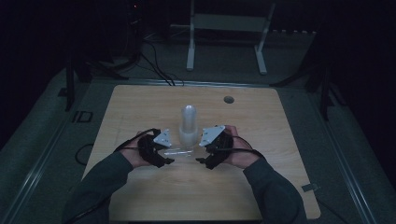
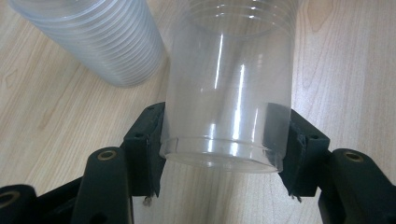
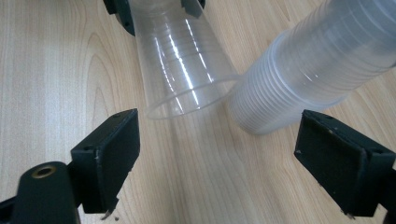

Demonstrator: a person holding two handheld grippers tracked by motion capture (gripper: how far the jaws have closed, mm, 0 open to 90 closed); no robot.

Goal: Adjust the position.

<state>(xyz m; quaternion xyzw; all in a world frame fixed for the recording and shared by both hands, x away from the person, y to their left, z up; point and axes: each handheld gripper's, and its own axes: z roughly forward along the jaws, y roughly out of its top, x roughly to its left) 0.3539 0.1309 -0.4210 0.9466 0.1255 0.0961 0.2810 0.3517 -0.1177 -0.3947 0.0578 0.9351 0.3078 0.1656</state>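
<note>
One clear cup is already off the stack of cups, pinched at its base by the left gripper just beside the stack, while the right gripper stands spread before its rim, nothing grasped, the cup not yet set down on the surface.

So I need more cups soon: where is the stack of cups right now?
In the high view the stack of cups stands upside down near the middle of the table, just beyond the single cup held sideways in the left tongs.
</note>
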